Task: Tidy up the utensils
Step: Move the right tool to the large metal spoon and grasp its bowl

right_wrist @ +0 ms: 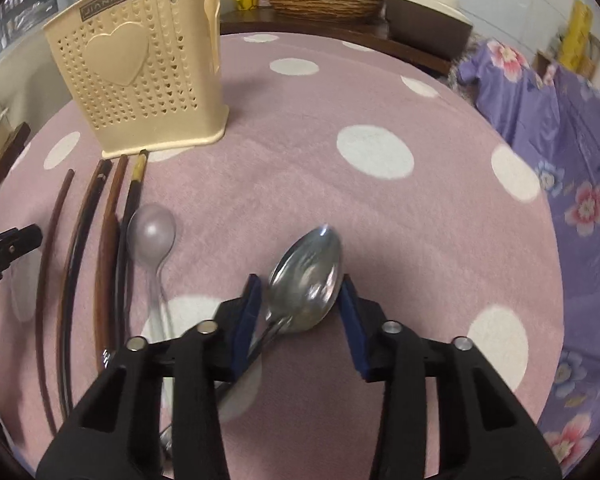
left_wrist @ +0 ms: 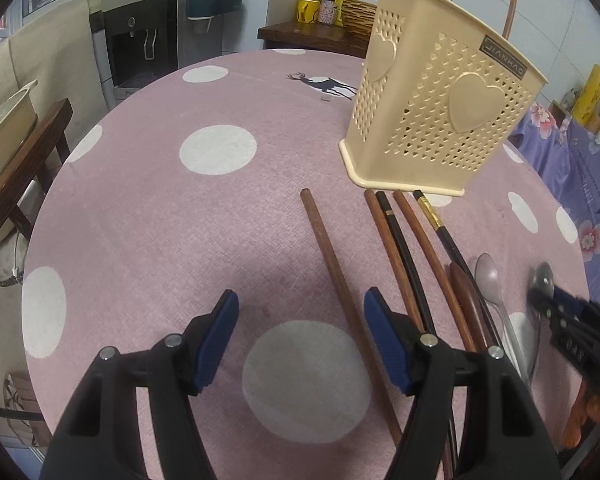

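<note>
The right gripper [right_wrist: 302, 300] clamps the metal spoon [right_wrist: 306, 280] by its bowl, lower centre of frame. The left gripper [left_wrist: 300, 336] stands open and empty above the tablecloth [left_wrist: 160, 216]. The holder [left_wrist: 432, 116] stands upper right.

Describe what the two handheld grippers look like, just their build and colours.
Both match: the left gripper and right gripper have matte black plastic linkage arms, round silver pivot pins, and flat ribbed blue pads on each finger. No cables, markings or sleeves show.
</note>
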Available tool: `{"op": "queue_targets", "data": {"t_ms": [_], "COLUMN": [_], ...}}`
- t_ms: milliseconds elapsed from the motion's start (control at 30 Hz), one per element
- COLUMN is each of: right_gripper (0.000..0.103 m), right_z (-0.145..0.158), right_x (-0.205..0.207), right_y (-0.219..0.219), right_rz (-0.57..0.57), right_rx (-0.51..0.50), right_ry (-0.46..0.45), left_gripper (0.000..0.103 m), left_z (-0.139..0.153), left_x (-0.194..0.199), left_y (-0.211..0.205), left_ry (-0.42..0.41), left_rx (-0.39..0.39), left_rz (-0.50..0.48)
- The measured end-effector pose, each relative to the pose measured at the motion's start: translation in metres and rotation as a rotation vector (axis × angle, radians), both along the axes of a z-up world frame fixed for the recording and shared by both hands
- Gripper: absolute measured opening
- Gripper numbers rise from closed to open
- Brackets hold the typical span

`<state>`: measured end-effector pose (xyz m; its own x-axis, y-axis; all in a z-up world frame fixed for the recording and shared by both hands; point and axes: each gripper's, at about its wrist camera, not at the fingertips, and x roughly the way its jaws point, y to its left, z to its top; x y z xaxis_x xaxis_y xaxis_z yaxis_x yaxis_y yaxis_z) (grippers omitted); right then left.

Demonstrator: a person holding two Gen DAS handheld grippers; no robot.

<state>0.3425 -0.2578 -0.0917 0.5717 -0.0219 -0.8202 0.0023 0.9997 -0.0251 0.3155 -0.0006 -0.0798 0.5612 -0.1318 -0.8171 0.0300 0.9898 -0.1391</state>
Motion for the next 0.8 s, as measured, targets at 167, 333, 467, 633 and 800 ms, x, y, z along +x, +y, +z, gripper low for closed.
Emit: {"op": "queue_targets", "data": {"t_ms": [167, 333, 467, 633, 800], "right_gripper": [0.02, 0.07, 0.074, 0.075, 0.075], "right_z": [0.003, 0.012, 0.019, 0.028, 0.025], "right_x": [0.037, 0.042, 0.024, 0.006, 0.005], "right_y": [0.005, 0.009, 0.009, -0.01, -0.01], "right_rz": [0.183, 0.161, 0.174, 0.197, 0.157], "right_rx": [-0.149, -0.211, -0.268, -0.205, -0.101], "right_ry": [-0.026, -0.06, -0.099, -0.091, -0.039], "left_gripper": [0.066, 0.066, 0.066, 0.066, 0.066], "left_z": [-0.002, -0.001, -0.001, 0.0, 0.003], "left_x": [-0.001, 0.004, 0.006, 0.004, 0.002], "left_y": [0.001, 0.003, 0.005, 0.007, 0.006], "left_ry": [-0.002, 0.006, 0.005, 0.002, -0.008], "left_rx": [0.021, 0.013, 0.024, 0.02, 0.021], "left_rz": [-0.009, 0.009, 0.013, 0.016, 0.017]}}
